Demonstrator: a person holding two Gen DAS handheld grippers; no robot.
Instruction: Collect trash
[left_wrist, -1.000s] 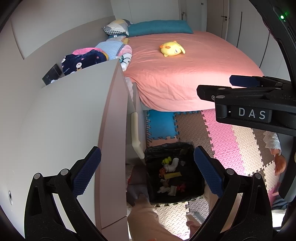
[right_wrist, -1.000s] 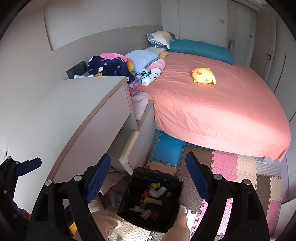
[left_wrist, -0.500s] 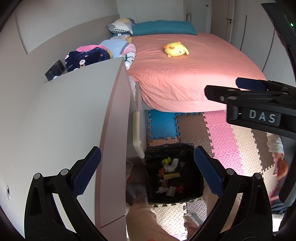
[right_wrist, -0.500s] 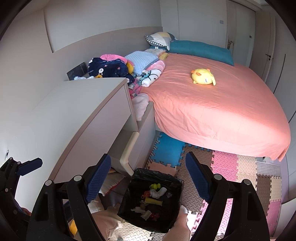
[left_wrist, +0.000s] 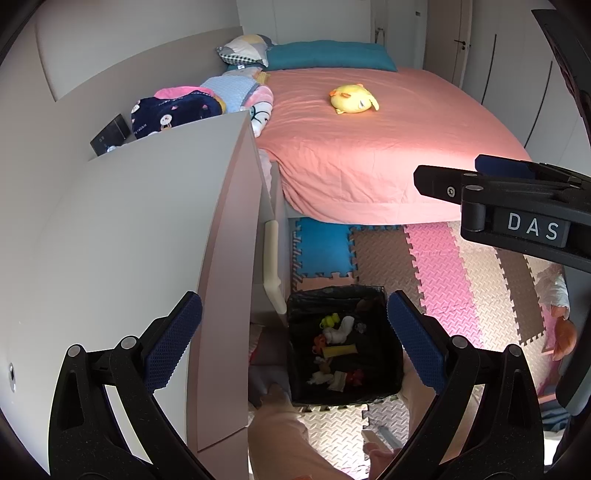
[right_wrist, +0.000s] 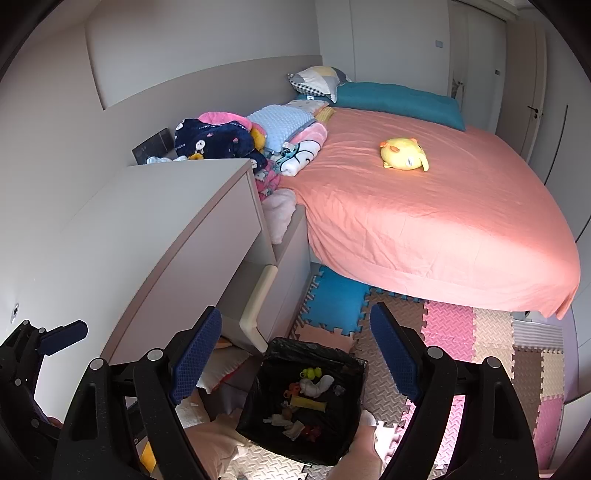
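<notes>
Bedroom with pale walls, seen from high up. Big bed (right_wrist: 443, 221) with a salmon-pink sheet, filling the right side of the room. Long grey cabinet top (left_wrist: 129, 240) along the left wall, bare and flat, running up to the bed. Foam puzzle mats (left_wrist: 436, 266) on the floor beside the bed, pink, blue, tan and cream. Teal pillow (right_wrist: 399, 103) at the head of the bed, with a patchwork pillow (right_wrist: 317, 81) just beside it. Heap of soft blankets and clothes (right_wrist: 258, 140) at the near corner of the bed, dark blue, pink and light blue. Black trash bin (right_wrist: 306, 398) down on the mats, close to the cabinet front, lined with a black bag and open at the top. Bits of trash (right_wrist: 306, 402) lying at the bottom of the bin: yellow, white, orange and red scraps. Yellow plush chick (right_wrist: 404, 153) lying alone in the middle of the bed.

Left gripper (left_wrist: 291, 339) held high over the bin, blue pads wide apart, nothing between them. Right gripper (right_wrist: 295, 354) also up above the bin, pads spread wide, holding nothing. Both well apart from the trash below. Right gripper (left_wrist: 517, 206) also showing sideways at the edge of the left view, marked DAS.
</notes>
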